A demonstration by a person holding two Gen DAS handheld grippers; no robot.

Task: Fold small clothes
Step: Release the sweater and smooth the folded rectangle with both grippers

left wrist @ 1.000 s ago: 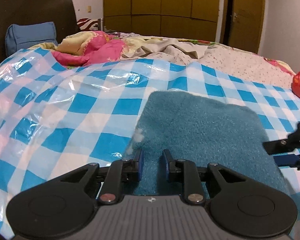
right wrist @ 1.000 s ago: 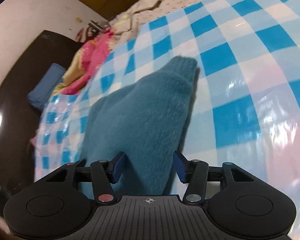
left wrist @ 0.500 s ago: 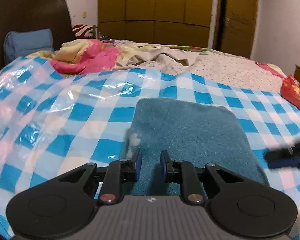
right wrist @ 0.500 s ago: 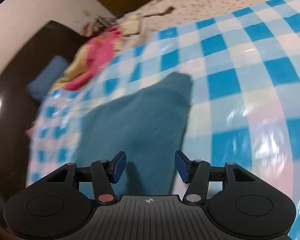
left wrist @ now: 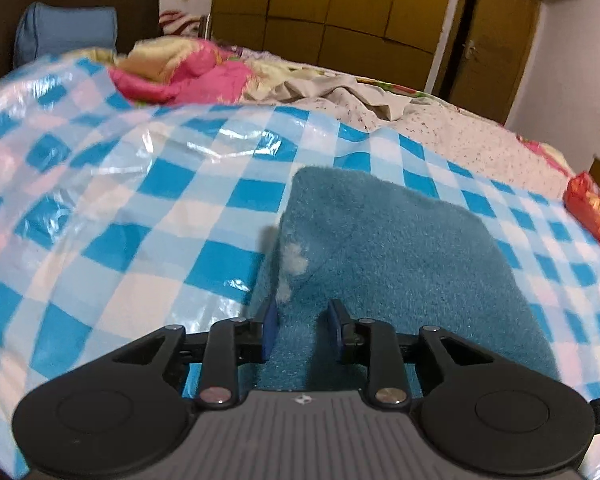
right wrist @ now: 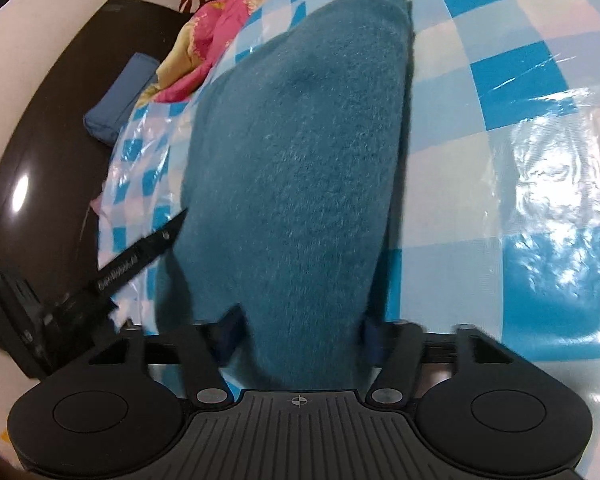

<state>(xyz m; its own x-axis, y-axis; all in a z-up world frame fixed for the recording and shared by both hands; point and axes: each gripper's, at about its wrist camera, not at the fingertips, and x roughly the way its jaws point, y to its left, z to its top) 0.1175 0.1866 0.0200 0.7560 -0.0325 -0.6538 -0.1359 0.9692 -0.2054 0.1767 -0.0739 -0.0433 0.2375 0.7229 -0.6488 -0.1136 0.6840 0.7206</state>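
A fuzzy teal cloth [left wrist: 400, 248] lies folded on a blue-and-white checked plastic sheet [left wrist: 140, 208]. It fills the middle of the right wrist view [right wrist: 300, 152]. My left gripper [left wrist: 302, 330] sits over the cloth's near left edge, its jaws a small gap apart, with cloth between them and a white patch just ahead. My right gripper [right wrist: 302, 332] is open wide, its fingers straddling the near end of the cloth, which bulges between them. The left gripper's finger [right wrist: 140, 258] shows at the cloth's left edge in the right wrist view.
A pink and yellow blanket [left wrist: 188, 72] and a blue pillow [left wrist: 64, 36] lie at the head of the bed by a dark headboard [right wrist: 40, 140]. A red packet [left wrist: 592, 208] lies at the right. Wooden wardrobes [left wrist: 340, 12] stand behind.
My right gripper has moved forward onto the cloth, which now bulges between its fingers. My left gripper has tilted and its jaws have opened slightly.
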